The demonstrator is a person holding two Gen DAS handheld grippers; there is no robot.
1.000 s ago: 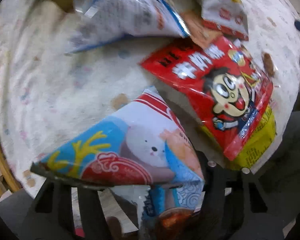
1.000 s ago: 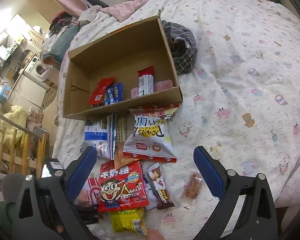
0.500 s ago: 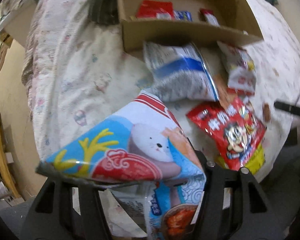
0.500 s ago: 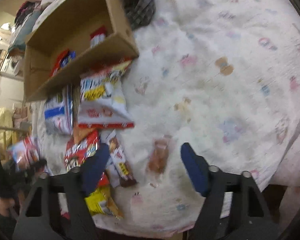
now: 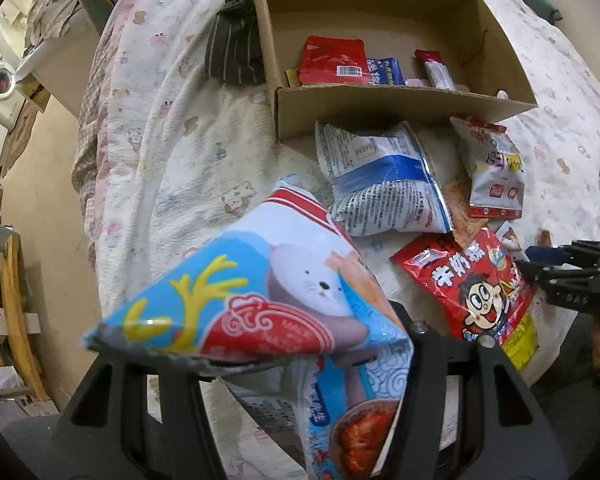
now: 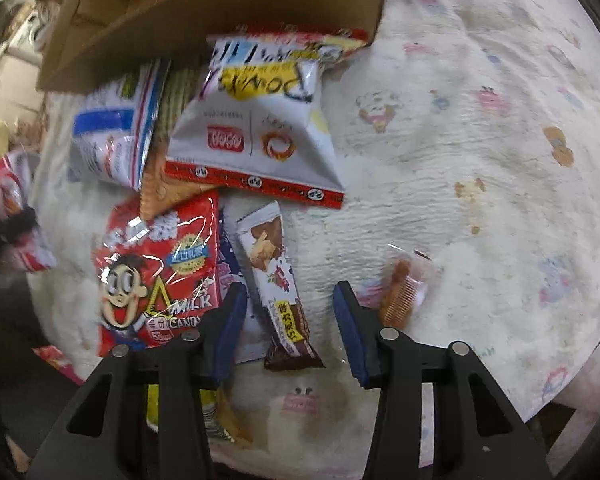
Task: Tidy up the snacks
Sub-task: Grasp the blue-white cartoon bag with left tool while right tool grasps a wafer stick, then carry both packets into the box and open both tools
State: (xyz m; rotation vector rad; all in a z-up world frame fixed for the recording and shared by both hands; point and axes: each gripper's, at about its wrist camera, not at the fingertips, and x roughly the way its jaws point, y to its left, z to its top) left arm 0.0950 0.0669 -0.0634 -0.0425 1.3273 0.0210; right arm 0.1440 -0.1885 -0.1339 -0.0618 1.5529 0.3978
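My left tool [image 5: 268, 344] is about half open and clamped on the blue seal-print snack bag [image 5: 276, 292], held up over the bed [image 5: 172, 128] short of the cardboard box [image 5: 380, 108]. My right tool [image 6: 288, 320] is closing, its blue pads either side of the brown chocolate bar [image 6: 278, 280] on the bed but not yet pressing it. A second ago those jaws were wide and high above the snacks; now they are low over the bar, and the left has lifted its bag so the box is in view.
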